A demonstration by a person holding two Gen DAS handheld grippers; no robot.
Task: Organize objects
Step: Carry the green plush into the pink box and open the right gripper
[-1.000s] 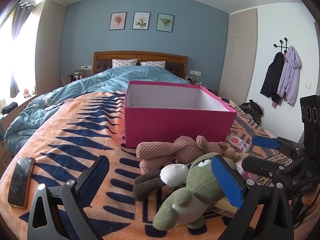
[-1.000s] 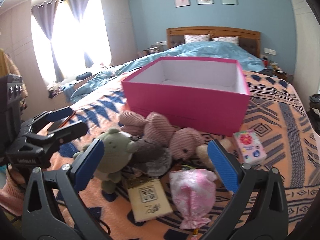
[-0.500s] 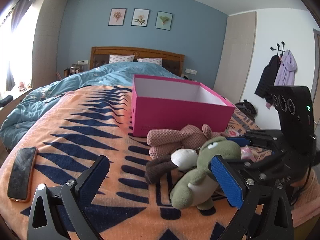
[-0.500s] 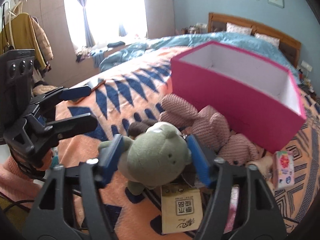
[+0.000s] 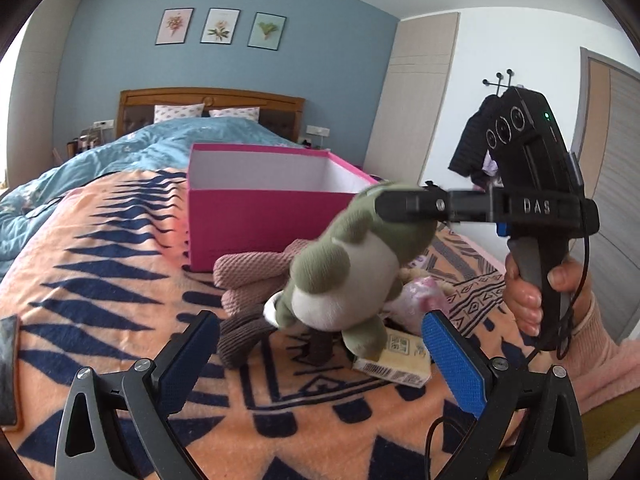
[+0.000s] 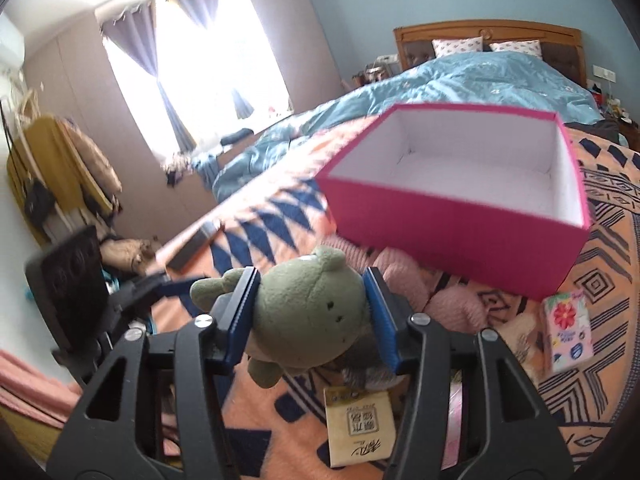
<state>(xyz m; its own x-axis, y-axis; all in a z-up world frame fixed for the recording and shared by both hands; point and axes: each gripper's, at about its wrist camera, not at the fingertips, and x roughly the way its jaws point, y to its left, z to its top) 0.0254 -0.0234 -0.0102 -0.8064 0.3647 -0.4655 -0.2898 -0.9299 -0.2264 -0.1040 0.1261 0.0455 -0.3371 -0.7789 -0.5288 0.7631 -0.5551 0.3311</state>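
1. Step in hand, as we judge it: the first toy is gripped and raised off the bed [image 5: 100, 300], on its way to the pink box [image 6: 452, 216]. The box interior shows only white walls and floor, so most of the sorting looks undone.

2. Left tool [image 5: 320, 364]: at the lower middle of the left wrist view its blue pads stand wide apart with nothing between them. It hangs above the orange patterned blanket [image 5: 280, 400], touching nothing we can see.

3. Right tool [image 6: 310, 320]: in the centre of the right wrist view its pads are drawn in narrow and pressed against both sides of the green plush frog [image 6: 308, 316], squeezing its head. In the left wrist view the frog [image 5: 344, 272] hangs in mid-frame, clear of the pile beneath.

4. Left on the blanket near the box: a pink knitted plush [image 5: 256, 276], a brown plush [image 5: 240, 336], a tan card packet [image 6: 358, 424], a pink wrapped bundle [image 5: 416, 300], and, at right, a floral tissue pack [image 6: 566, 332].

5. Next move, in our view: carry the frog up and over the near pink wall, to the upper right of the right wrist frame, high enough that the dangling legs clear the rim, then spread the pads over the white floor.
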